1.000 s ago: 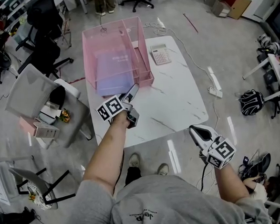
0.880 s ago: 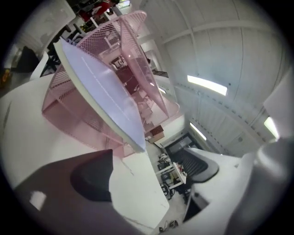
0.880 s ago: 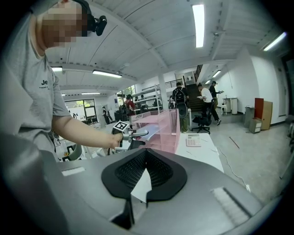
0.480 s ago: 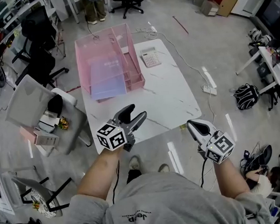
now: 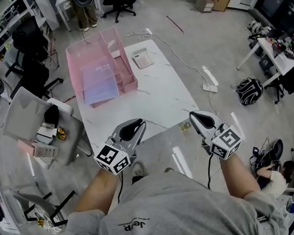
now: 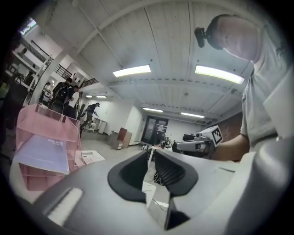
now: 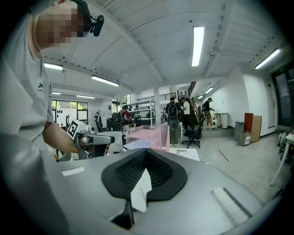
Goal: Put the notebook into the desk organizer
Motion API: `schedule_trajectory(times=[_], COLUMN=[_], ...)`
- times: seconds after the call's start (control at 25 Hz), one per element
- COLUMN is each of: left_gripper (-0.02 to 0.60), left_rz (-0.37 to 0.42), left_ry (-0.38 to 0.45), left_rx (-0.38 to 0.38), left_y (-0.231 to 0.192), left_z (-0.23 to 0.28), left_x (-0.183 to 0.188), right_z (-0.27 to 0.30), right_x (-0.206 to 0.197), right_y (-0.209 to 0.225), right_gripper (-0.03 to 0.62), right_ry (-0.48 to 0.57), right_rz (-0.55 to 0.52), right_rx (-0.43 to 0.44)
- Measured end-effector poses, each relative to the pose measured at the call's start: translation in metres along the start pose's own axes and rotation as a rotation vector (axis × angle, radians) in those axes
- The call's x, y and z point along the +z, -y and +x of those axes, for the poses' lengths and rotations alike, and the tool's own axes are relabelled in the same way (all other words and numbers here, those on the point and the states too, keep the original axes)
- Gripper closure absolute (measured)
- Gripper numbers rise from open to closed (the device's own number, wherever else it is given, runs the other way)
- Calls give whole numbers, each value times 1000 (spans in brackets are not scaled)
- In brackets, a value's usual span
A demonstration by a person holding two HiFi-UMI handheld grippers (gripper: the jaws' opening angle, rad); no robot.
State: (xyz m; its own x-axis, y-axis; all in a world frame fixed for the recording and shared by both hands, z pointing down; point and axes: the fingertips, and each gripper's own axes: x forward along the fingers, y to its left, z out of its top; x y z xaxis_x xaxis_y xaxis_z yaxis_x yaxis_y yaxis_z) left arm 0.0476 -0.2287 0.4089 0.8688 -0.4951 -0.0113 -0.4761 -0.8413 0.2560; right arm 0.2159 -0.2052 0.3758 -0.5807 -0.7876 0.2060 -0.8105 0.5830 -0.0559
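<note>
The lilac notebook (image 5: 98, 82) lies inside the pink see-through desk organizer (image 5: 77, 54) at the far left of the white table (image 5: 160, 98); neither gripper touches it. Both grippers hang off the table's near edge, close to my body and pointing level. My left gripper (image 5: 136, 124) has just been closing; only a narrow slit is left between its pads (image 6: 135, 172), with nothing in it. Shut and empty, my right gripper (image 5: 194, 117) has its tips together (image 7: 145, 151). The left gripper view shows the organizer (image 6: 46, 133) and notebook (image 6: 43, 153) far off on the left.
A calculator (image 5: 143, 58) lies on the table behind the organizer. A grey chair (image 5: 31, 110) holding small items stands left of the table. On the floor to the right are a black bag (image 5: 249, 91) and cables. People stand in the background (image 7: 173, 117).
My left gripper has drawn back from the organizer to the table's near edge, rolled over, and its jaws have come nearly together. The notebook stays in the organizer. My right gripper has risen a little.
</note>
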Motion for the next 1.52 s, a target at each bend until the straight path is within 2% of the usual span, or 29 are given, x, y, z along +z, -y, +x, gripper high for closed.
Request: schedule_trajectory(times=[0.12, 0.2, 0.36, 0.76, 1.52], left_gripper=[511, 523, 523, 523, 523], left_rz=[24, 13, -20, 24, 39], left_ry=[2, 10, 28, -4, -29], left_rx=[1, 5, 11, -20, -58], left_y=[14, 17, 16, 27, 38], left_z=[-2, -2, -4, 16, 29], left_x=[3, 6, 13, 16, 10], right_z=[-10, -15, -22, -43, -48], right_x=[0, 0, 1, 1, -3], right_y=[7, 11, 15, 28, 32], right_gripper=[592, 592, 592, 592, 594], right_ry=[11, 19, 24, 37, 13], right_rz=[1, 3, 0, 11, -18], right_rx=[-23, -39, -70, -137, -155])
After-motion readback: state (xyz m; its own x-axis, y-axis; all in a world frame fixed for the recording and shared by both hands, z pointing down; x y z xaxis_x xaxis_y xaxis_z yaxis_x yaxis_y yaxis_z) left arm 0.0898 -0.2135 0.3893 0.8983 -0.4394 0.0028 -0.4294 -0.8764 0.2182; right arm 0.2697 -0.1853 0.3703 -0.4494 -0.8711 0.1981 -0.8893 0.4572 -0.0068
